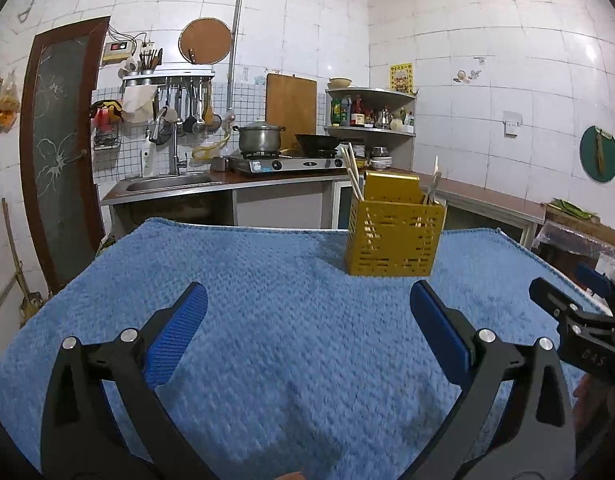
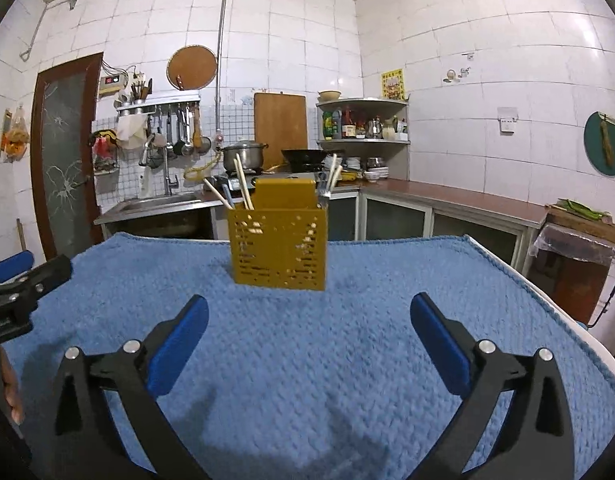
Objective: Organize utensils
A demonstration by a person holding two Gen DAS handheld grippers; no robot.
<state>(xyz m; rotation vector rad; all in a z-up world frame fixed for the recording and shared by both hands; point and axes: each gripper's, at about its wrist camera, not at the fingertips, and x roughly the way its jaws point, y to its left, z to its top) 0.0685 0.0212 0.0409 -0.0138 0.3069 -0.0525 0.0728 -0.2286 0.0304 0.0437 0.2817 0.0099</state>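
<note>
A yellow perforated utensil holder [image 1: 393, 236] stands upright on the blue towel [image 1: 267, 312], toward the far side; it also shows in the right wrist view [image 2: 279, 248]. Wooden chopsticks [image 2: 242, 184] stick out of its left compartment, and metal cutlery with pale handles [image 2: 330, 184] out of its right. My left gripper [image 1: 307, 300] is open and empty, above the towel, short of the holder. My right gripper [image 2: 309, 308] is open and empty, in front of the holder. Each gripper shows at the edge of the other's view.
The towel covers a table whose white edge [image 2: 579, 320] shows at the right. Behind are a counter with a sink [image 1: 167, 184], a gas stove with a pot [image 1: 261, 138] and a wok, a corner shelf with bottles, and a dark door [image 1: 59, 152] at the left.
</note>
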